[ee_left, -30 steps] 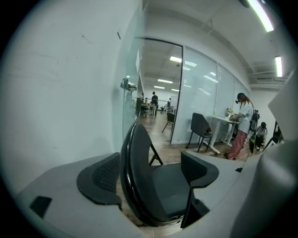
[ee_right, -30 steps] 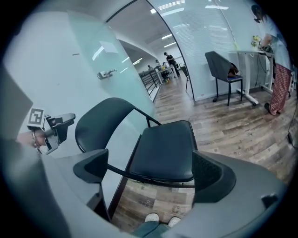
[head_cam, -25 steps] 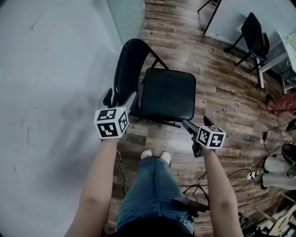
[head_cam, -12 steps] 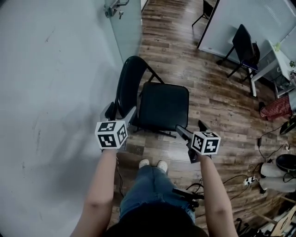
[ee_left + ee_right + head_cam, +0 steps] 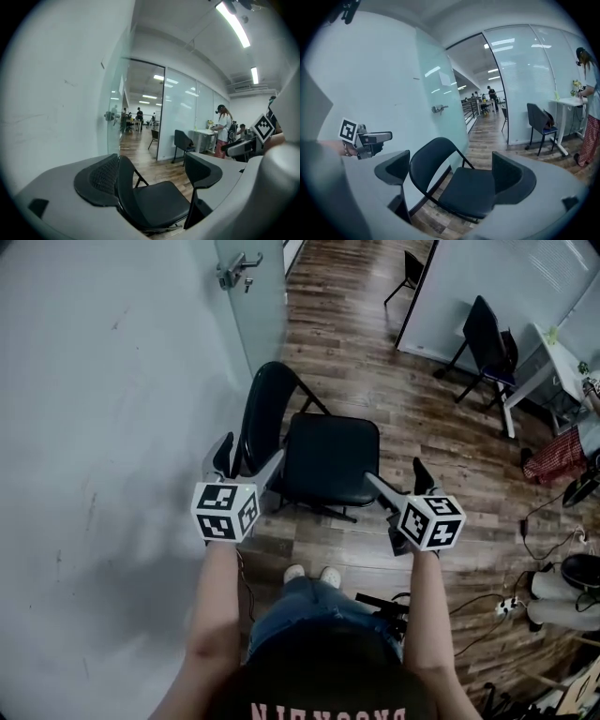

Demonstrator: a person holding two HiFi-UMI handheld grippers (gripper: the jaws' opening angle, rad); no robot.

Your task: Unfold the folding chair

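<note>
The black folding chair (image 5: 330, 460) stands unfolded on the wood floor, its backrest (image 5: 267, 413) toward the grey wall. My left gripper (image 5: 248, 457) hovers above the backrest side; its jaws are opening and nothing is between them. My right gripper (image 5: 396, 476) hangs over the seat's right front corner, open and empty. In the left gripper view the chair (image 5: 157, 204) lies beyond the spread jaws of the left gripper (image 5: 150, 180). In the right gripper view the chair (image 5: 466, 187) shows whole between and past the jaws of the right gripper (image 5: 454, 176). Neither gripper touches it.
The grey wall (image 5: 94, 427) runs along the left, with a glass door and handle (image 5: 234, 268) behind the chair. Another black chair (image 5: 483, 334) and a white desk (image 5: 553, 362) stand at the back right. Cables and a power strip (image 5: 511, 596) lie at the right. My feet (image 5: 309, 574) are just before the chair.
Both grippers have risen away from the chair. The chair itself stays unfolded in the same spot, and the left jaws stand a little wider.
</note>
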